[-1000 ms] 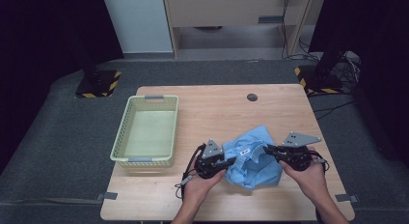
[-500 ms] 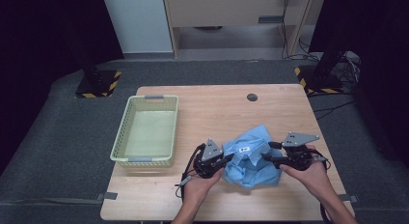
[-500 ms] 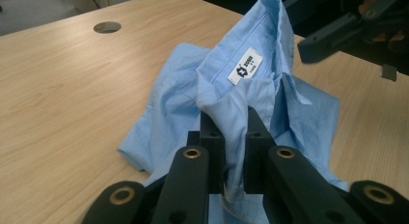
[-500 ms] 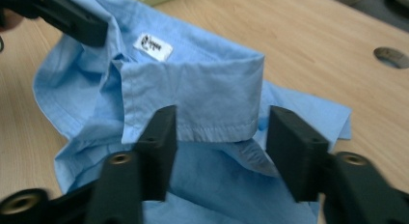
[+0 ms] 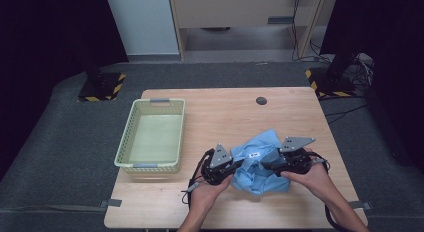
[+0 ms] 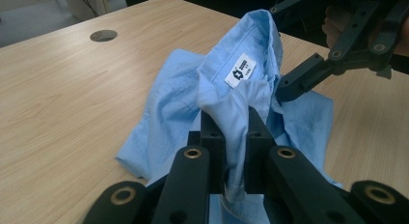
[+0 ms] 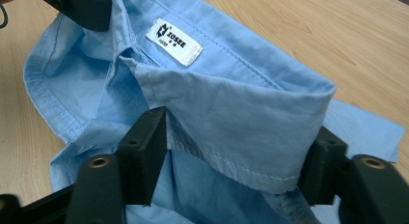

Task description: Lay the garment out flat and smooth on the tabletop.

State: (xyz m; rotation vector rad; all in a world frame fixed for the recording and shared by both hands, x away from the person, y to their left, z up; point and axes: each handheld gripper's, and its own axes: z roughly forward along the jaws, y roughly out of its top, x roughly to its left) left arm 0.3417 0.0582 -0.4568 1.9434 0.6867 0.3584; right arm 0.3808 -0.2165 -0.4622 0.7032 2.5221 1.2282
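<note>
The blue shirt (image 5: pixel 262 162) was bunched on the tabletop (image 5: pixel 225 112) between both hands. A collar fold was clamped in the left gripper (image 6: pixel 230 137). The right gripper (image 7: pixel 236 151), its jaws just opened, was set astride the collar's other side, unpinched.

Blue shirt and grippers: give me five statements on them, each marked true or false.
1. The left gripper is shut on the shirt. True.
2. The right gripper is clamped tight on the collar. False: its jaws stand apart, the collar loose between them, having just opened.
3. The shirt lies in the basket. False: it is on the table; the basket holds nothing.
4. A white label shows inside the collar. True.
5. The shirt is red. False: light blue.
</note>
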